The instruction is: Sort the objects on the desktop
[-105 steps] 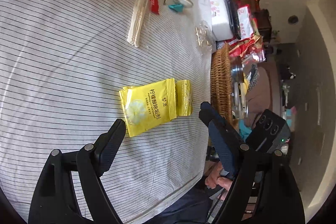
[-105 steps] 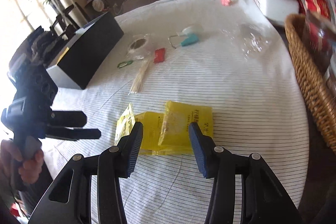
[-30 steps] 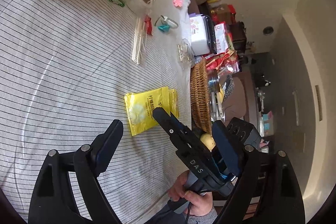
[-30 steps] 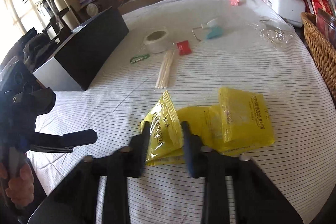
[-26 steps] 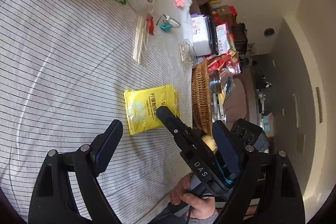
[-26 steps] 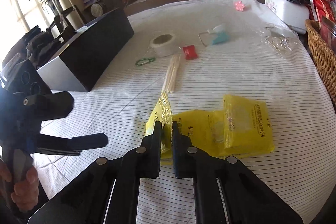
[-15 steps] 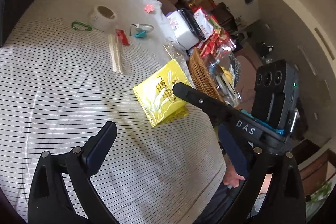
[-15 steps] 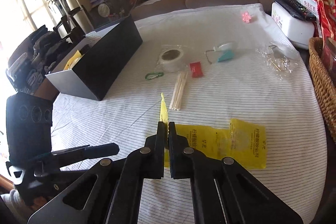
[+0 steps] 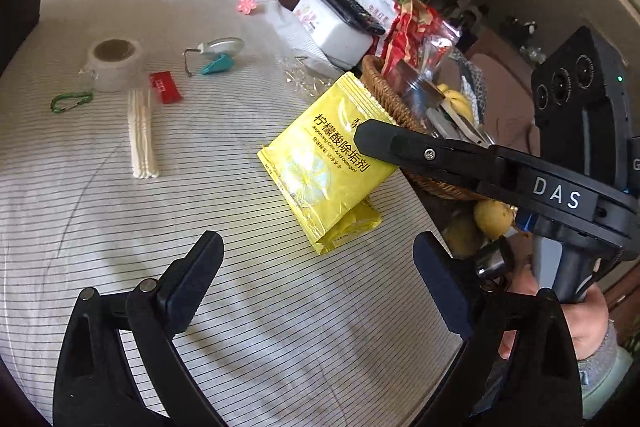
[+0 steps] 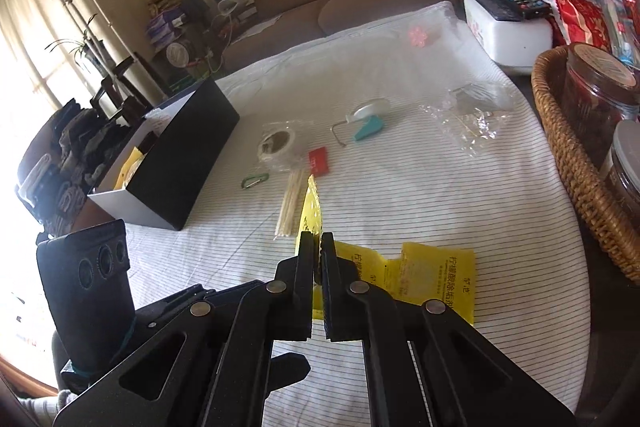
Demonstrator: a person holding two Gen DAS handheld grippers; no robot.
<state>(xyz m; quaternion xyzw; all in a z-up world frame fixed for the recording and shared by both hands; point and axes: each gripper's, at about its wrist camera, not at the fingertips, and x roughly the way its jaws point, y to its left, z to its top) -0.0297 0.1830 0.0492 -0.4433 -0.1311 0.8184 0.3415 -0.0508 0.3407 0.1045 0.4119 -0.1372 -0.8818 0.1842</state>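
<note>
Tool, right (image 10: 317,243), clamped on yellow descaler sachet (image 9: 332,155) edge, lifted off table (image 9: 100,211); left tool (image 9: 316,263) gapes empty, nearer camera.

Sachets at the near edge, small items behind them, box to the left, basket to the right.

On the striped tablecloth (image 10: 460,187) two sachets (image 10: 424,275) lay nearest the right wrist camera, a third sachet (image 10: 310,211) raised on edge above them. Behind lay a bundle of sticks (image 10: 290,203), with a carabiner (image 10: 254,181) to its left and a tape roll (image 10: 278,145) further back. A storage box (image 10: 188,163) stood at the far left, a wicker basket (image 10: 576,163) at the right edge, jars inside it.
</note>
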